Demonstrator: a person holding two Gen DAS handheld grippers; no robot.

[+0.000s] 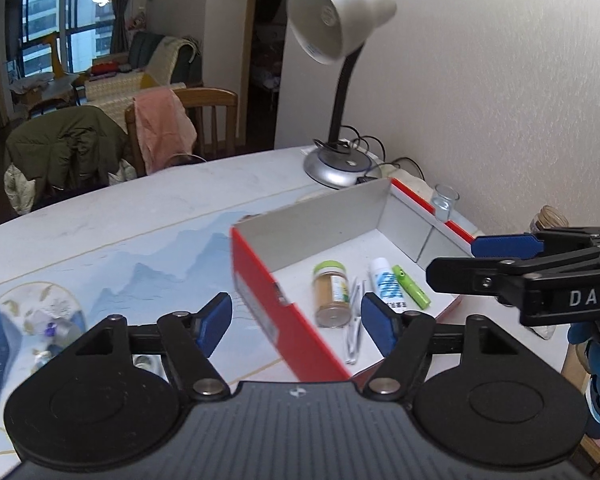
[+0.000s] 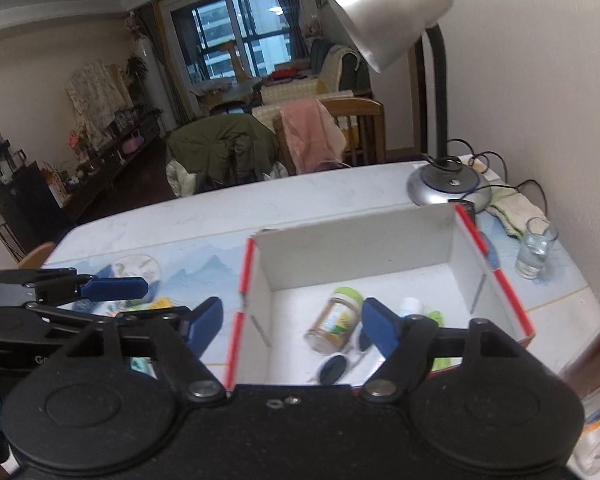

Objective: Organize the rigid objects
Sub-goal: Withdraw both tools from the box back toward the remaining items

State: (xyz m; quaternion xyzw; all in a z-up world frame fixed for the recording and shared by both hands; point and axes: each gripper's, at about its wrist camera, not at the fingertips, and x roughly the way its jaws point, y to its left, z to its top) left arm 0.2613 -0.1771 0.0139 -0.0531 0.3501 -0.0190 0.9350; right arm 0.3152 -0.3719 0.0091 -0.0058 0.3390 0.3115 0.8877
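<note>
Red-sided box (image 1: 260,304): open cardboard, white inside, centre of the left wrist view; lower centre to right in the right wrist view (image 2: 496,268).
Already in box: small jar (image 1: 331,294) with a green lid, lying on its side; white tube (image 1: 387,284); green marker-like stick (image 1: 411,286); pale tweezers-like piece (image 1: 354,320); sunglasses (image 2: 334,366), seen at the near edge of the box in the right wrist view.
Left gripper (image 1: 296,322): jaws apart, nothing between the blue pads; held above the near wall of the box.
Right gripper (image 2: 292,320): jaws apart, empty; over the same box.
Still outside: blurred small items at lower left on the table (image 1: 140,208), a clear round piece (image 2: 136,266), something yellow-green behind the left gripper in the right wrist view; cannot identify them.
Glass (image 2: 536,250): upright beside the box's right wall, outside it; whether it belongs to the task I cannot tell.
Lamp (image 1: 336,24): upper centre, not part of the job.
Progress, judged: well along, several objects boxed, a few left at left.
</note>
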